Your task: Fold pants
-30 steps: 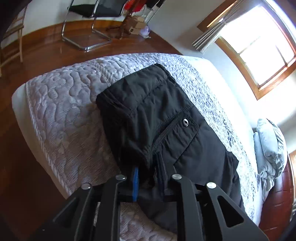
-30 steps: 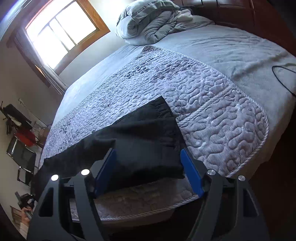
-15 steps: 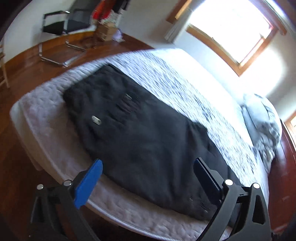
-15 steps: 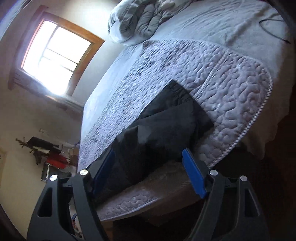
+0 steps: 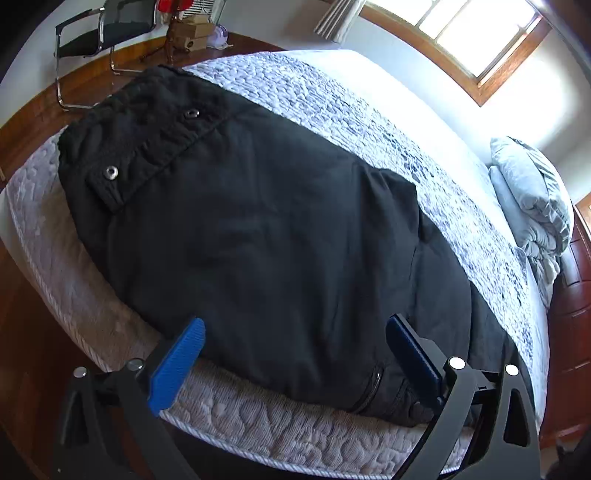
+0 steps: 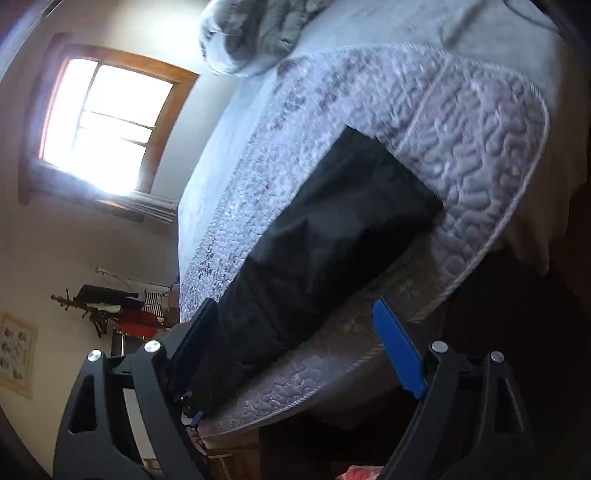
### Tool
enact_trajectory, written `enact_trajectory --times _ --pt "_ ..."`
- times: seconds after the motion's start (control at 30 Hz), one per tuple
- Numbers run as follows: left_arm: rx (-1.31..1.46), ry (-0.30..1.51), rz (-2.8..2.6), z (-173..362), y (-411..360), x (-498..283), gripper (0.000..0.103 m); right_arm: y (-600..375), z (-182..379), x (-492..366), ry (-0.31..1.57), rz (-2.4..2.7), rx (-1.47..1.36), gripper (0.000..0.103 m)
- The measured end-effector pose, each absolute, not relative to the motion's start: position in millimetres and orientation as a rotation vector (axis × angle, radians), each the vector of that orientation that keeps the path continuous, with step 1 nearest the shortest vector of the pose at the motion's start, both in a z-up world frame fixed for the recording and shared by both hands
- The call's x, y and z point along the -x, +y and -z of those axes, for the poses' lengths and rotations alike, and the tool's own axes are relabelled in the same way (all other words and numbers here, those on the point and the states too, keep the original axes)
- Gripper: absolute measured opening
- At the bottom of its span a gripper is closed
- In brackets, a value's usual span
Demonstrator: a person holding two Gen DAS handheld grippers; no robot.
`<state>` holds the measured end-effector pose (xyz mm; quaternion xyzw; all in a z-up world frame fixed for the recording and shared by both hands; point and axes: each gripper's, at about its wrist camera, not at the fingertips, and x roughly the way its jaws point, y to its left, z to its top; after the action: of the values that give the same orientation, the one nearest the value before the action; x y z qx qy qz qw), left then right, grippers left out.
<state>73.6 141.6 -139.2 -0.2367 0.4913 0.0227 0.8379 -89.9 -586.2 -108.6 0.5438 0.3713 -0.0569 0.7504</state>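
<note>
I see the black pants (image 5: pixel 266 229) spread flat along the near edge of the quilted mattress (image 5: pixel 332 99), waistband with its metal snaps toward the chair (image 5: pixel 103 26); my left gripper (image 5: pixel 295 343) hangs above the cloth with jaws spread wide, having just let go, nothing pinched; my right gripper (image 6: pixel 291 325) has just widened too, jaws apart over the leg end, gripping nothing; rumpled grey bedding (image 5: pixel 532 199) lies at the head.

Pants (image 5: pixel 266 229) on bed (image 5: pixel 332 96), near front edge
</note>
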Motion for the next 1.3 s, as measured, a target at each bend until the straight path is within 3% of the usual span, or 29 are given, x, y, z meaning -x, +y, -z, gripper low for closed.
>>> enact_trajectory --times 0.1,0.2,0.27,0.3,0.33,0.37,0.57,0.63,0.7,0.73,0.83,0.9,0.97,1.07,1.13,1.3 --pt "0.511 1.03 -0.06 138.1 145.6 -65.0 0.099 -599.4 145.0 70.7 0.813 0.15 -1.325 0.085" --pt "0.531 1.042 -0.08 141.8 153.8 -58.4 0.099 -615.7 162.8 51.0 0.818 0.221 -1.365 0.065" --pt "0.546 1.054 -0.097 145.7 159.9 -58.5 0.099 -624.5 163.9 30.5 0.852 0.247 -1.295 0.039" --pt "0.554 1.062 -0.102 148.3 161.6 -59.4 0.099 -627.9 161.5 18.8 0.85 0.24 -1.263 0.031" --pt "0.56 1.068 -0.102 151.0 163.1 -59.6 0.099 -629.8 157.9 9.3 0.862 0.241 -1.233 0.013" --pt "0.563 1.078 -0.103 155.7 163.8 -61.2 0.099 -630.9 148.6 -3.8 0.873 0.244 -1.181 0.007" --pt "0.51 1.132 -0.127 176.0 159.1 -66.8 0.099 -600.2 62.7 -27.9 0.641 -0.045 -0.879 0.004" --pt "0.476 1.132 -0.128 175.1 155.4 -66.3 0.099 -598.6 60.9 -21.0 0.641 -0.037 -0.85 0.004" --pt "0.463 1.134 -0.126 174.6 153.9 -66.4 0.099 -607.0 87.0 -13.7 0.731 0.047 -0.878 0.007" --pt "0.461 1.139 -0.125 174.3 154.0 -66.7 0.099 -612.3 105.7 -11.4 0.788 0.085 -0.913 0.013" --pt "0.467 1.15 -0.129 172.3 151.7 -70.2 0.099 -626.4 154.1 1.3 0.92 0.173 -1.026 0.043" --pt "0.482 1.153 -0.125 168.3 151.6 -70.6 0.099 -626.9 161.7 16.8 0.921 0.189 -1.049 0.05" --pt "0.488 1.147 -0.122 162.0 151.2 -69.3 0.099 -626.9 155.7 32.0 0.894 0.205 -1.034 0.069" --pt "0.468 1.13 -0.125 152.0 145.7 -65.9 0.099 -627.6 146.7 57.8 0.852 0.209 -1.049 0.082" --pt "0.467 1.12 -0.122 145.3 143.2 -64.3 0.099 -630.4 146.4 71.2 0.83 0.206 -1.103 0.088" --pt "0.496 1.098 -0.095 132.1 132.7 -56.1 0.099 -637.4 171.0 87.6 0.821 0.182 -1.284 0.088"
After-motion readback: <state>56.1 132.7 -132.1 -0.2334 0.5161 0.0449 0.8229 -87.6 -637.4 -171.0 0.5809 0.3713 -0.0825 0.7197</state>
